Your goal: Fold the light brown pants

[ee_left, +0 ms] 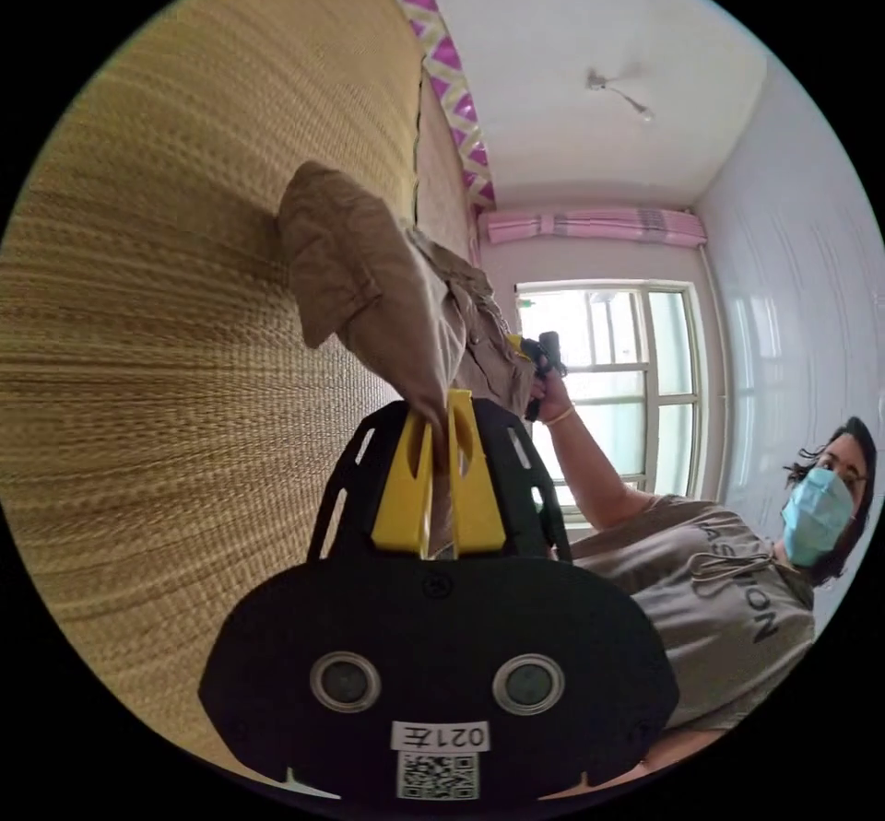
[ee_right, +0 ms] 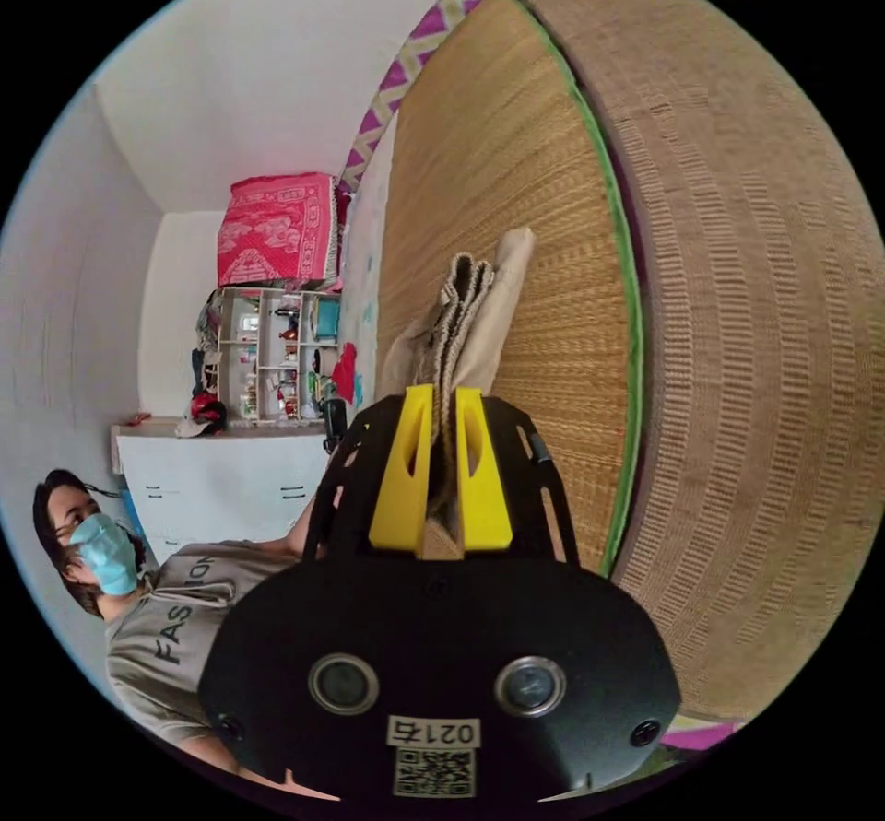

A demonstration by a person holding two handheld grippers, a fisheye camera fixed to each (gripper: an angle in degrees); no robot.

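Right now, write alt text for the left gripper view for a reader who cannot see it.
The left hand-held gripper, yellow jaws closed, pinches a bunched end of the light brown pants, lifted beside a woven straw mat. Behind, a person's hand holds the other hand-held gripper at the pants' far end, before a bright window.

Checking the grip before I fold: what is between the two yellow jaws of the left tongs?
In the left gripper view, a bunched edge of the light brown pants sits pinched between the jaws of the left tongs, with nothing else there.
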